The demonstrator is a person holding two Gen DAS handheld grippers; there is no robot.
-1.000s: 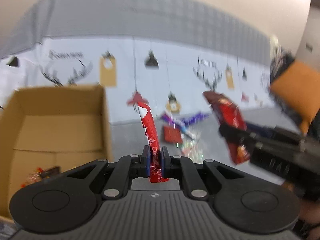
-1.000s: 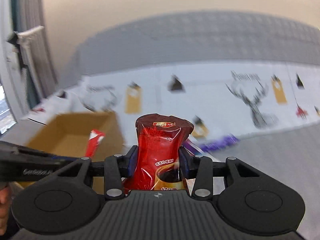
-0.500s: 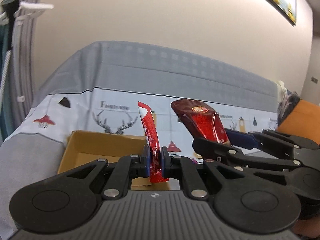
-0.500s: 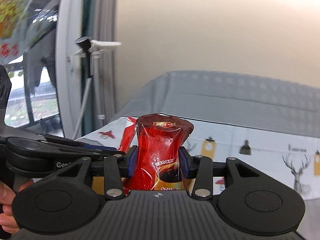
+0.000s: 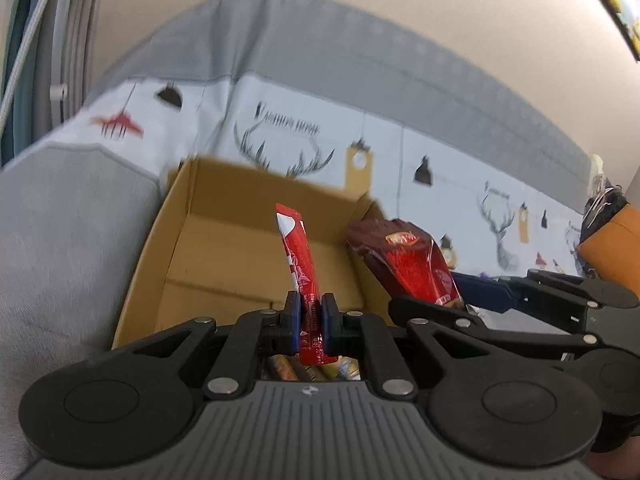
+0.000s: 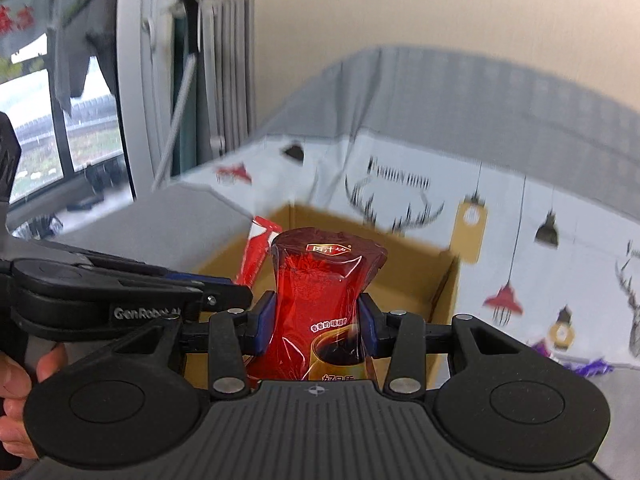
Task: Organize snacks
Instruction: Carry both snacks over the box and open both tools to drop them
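Red stick sachet (image 5: 301, 264) clamped in left gripper (image 5: 310, 322) jaws, red pouch (image 6: 320, 300) in right gripper (image 6: 316, 326) jaws, above cardboard box (image 5: 224, 240).

Soft, even indoor light, daylight from the window (image 6: 60, 128), motion-blurred background, strong fisheye bending at the edges.

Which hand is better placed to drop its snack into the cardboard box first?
Probably the left. Its tongs hold the thin red sachet over the open cardboard box; the right tongs hold the dark red packet nearer the box's right wall.
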